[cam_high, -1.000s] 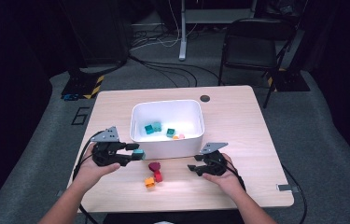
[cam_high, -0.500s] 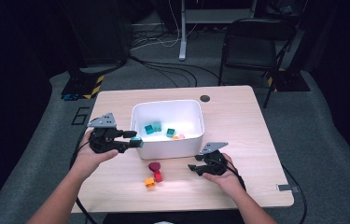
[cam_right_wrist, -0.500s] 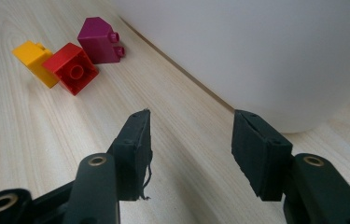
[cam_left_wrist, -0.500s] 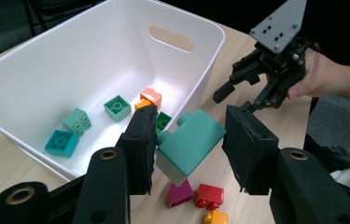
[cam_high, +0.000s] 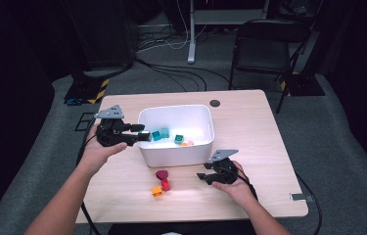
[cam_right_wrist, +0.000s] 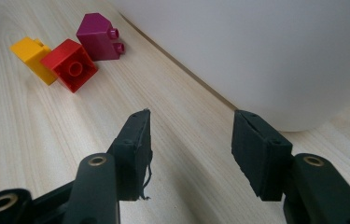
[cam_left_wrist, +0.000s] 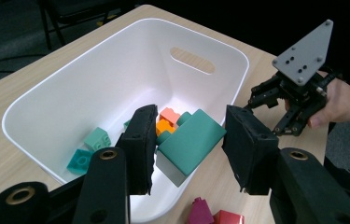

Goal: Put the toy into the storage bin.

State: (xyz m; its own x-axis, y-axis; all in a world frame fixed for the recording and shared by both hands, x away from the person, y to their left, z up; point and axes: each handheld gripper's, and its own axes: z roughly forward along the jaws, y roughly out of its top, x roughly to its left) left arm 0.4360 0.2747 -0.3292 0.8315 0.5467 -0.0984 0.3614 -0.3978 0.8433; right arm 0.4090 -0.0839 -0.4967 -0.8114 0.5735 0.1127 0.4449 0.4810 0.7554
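Note:
My left gripper (cam_high: 141,136) hangs over the left rim of the white bin (cam_high: 176,152), shut on a teal brick (cam_high: 145,137). In the left gripper view that teal brick (cam_left_wrist: 190,142) sits tilted between the two pads (cam_left_wrist: 141,140), above the inside of the bin (cam_left_wrist: 93,79). My right gripper (cam_high: 203,176) rests low on the table in front of the bin's right corner and is open. Its jaws (cam_right_wrist: 191,135) hold nothing, with bare wood between them and the bin wall (cam_right_wrist: 256,46) just ahead.
A magenta brick (cam_high: 161,174), a red brick (cam_high: 166,185) and an orange-yellow brick (cam_high: 157,191) lie together on the table in front of the bin. Several teal bricks (cam_high: 165,132) and an orange piece (cam_high: 186,144) lie in the bin. A folding chair (cam_high: 264,39) stands beyond the table.
My left gripper has lifted and moved away from the front of the table to the bin's left rim, carrying the teal brick. The right gripper has stayed put.

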